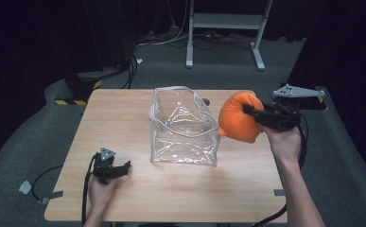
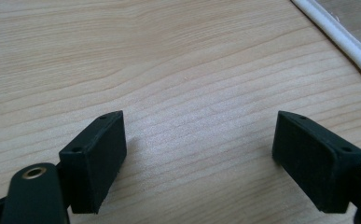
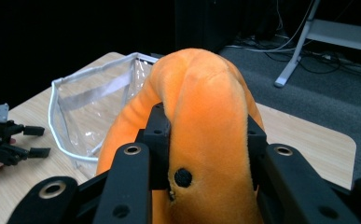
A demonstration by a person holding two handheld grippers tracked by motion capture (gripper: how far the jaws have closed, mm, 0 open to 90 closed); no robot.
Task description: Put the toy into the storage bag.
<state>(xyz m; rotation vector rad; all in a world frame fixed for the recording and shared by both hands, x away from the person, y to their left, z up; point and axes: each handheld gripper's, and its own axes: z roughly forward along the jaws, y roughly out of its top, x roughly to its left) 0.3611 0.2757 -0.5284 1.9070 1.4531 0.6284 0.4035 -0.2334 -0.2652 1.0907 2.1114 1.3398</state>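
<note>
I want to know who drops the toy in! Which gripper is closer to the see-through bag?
Right. The right gripper, shut on the orange plush toy, hangs beside the clear bag. The left gripper sits open on the table, farther off.

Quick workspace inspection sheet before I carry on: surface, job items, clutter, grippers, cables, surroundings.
Surface: light wooden table, bare where it shows.
Job's things: soft orange plush toy, lifted off the table to the right of the clear plastic bag with white trim; the bag stands open-topped at mid-table.
Clutter: nothing seen on the table.
Grippers: right gripper shut on the plush toy, fingers pressed into it; left gripper open, empty, low over the table's near left.
Cables: one black cable trails from each gripper; more lie on the floor behind the table.
Surroundings: grey carpet, white metal frame legs behind, dark backdrop.
</note>
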